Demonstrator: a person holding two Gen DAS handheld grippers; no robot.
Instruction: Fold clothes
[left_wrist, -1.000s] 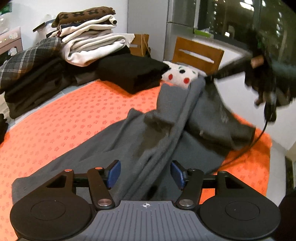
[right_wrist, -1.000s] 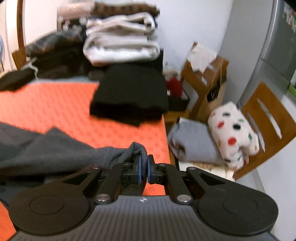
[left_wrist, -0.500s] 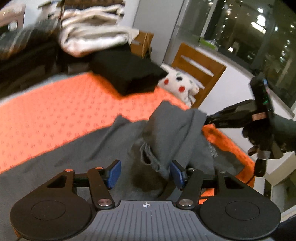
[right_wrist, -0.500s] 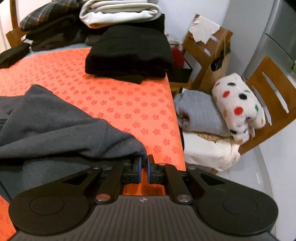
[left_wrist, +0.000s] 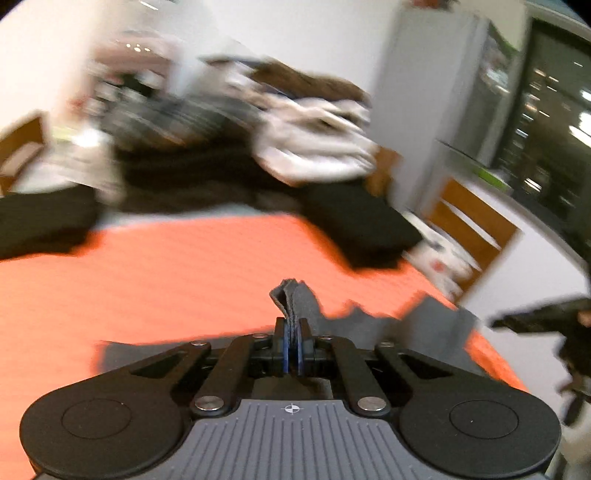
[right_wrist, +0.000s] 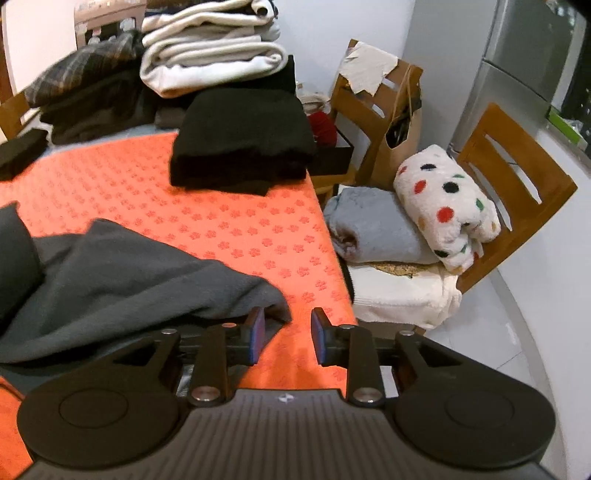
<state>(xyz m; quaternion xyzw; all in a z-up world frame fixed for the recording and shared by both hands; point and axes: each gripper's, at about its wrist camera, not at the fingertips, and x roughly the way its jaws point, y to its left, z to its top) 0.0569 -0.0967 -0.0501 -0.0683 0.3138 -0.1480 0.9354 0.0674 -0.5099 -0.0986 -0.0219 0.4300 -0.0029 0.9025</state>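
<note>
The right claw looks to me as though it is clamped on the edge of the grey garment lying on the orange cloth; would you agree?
Not quite: the right claw is not clamped. Its jaws are opening, apart over the orange cloth, with nothing pressed between them, as the right wrist view shows. The grey garment does lie on the orange cloth, its edge just beside the claw's left finger.

Both wrist views look low and close across the orange table cover (right_wrist: 229, 221), sharing the far clothes pile (right_wrist: 210, 59).

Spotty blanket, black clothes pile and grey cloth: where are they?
Spotty blanket (right_wrist: 445, 206): right wrist view, on its top side.
Black clothes pile (right_wrist: 243, 144): right wrist view, on its top fold.
Grey cloth (right_wrist: 140, 273): right wrist view, on its middle.
</note>
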